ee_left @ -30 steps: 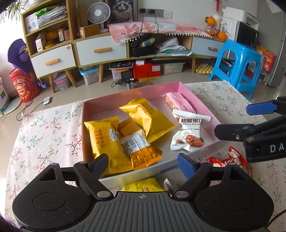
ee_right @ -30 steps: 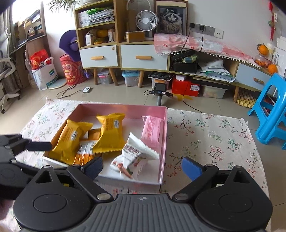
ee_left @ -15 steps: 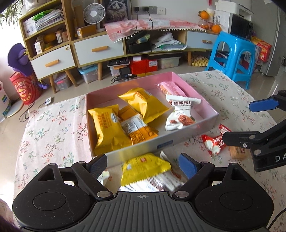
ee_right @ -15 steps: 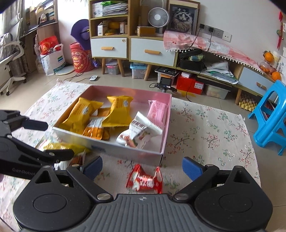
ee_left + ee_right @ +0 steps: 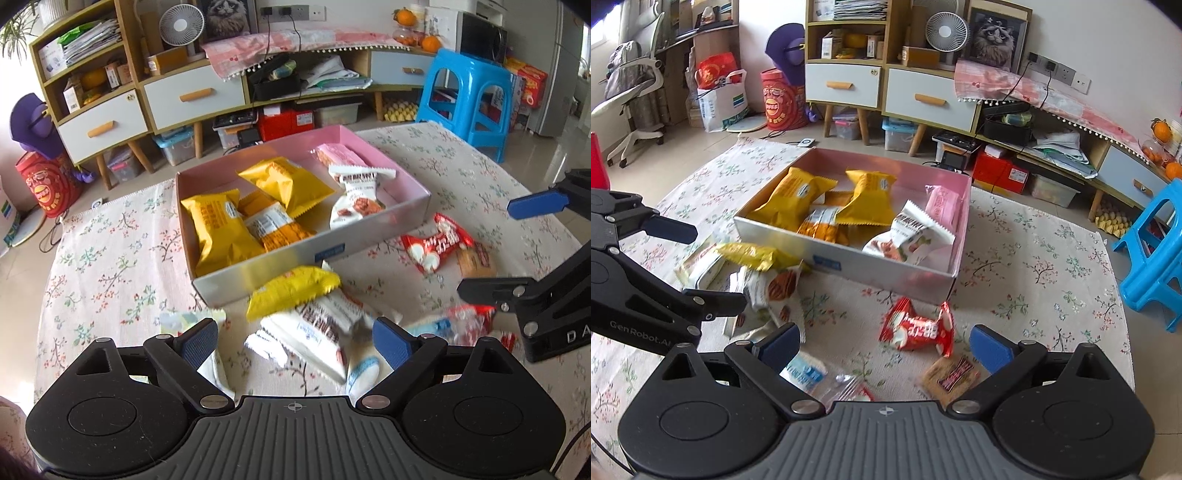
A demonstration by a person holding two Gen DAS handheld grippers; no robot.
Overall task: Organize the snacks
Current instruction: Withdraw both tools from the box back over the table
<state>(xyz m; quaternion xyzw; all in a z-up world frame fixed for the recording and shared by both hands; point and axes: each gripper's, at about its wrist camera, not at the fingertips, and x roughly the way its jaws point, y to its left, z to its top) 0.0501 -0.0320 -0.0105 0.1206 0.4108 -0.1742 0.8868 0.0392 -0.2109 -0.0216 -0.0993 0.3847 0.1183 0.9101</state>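
A crinkled yellow foil snack packet (image 5: 293,291) lies just beyond the empty, opening left hand-held gripper (image 5: 293,341); the right hand-held gripper (image 5: 884,345) gapes empty.

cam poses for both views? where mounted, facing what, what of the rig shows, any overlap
Left wrist: sits on the left hand-held gripper, angled down across the floral tablecloth at the pink box; its own jaws are opening over loose packets, none gripped; the right one's fingers enter at right.
Right wrist: on the right hand-held gripper, jaws open, same downward look; the left one enters at left.
Shared: box, red packet, cabinet, blue stool.
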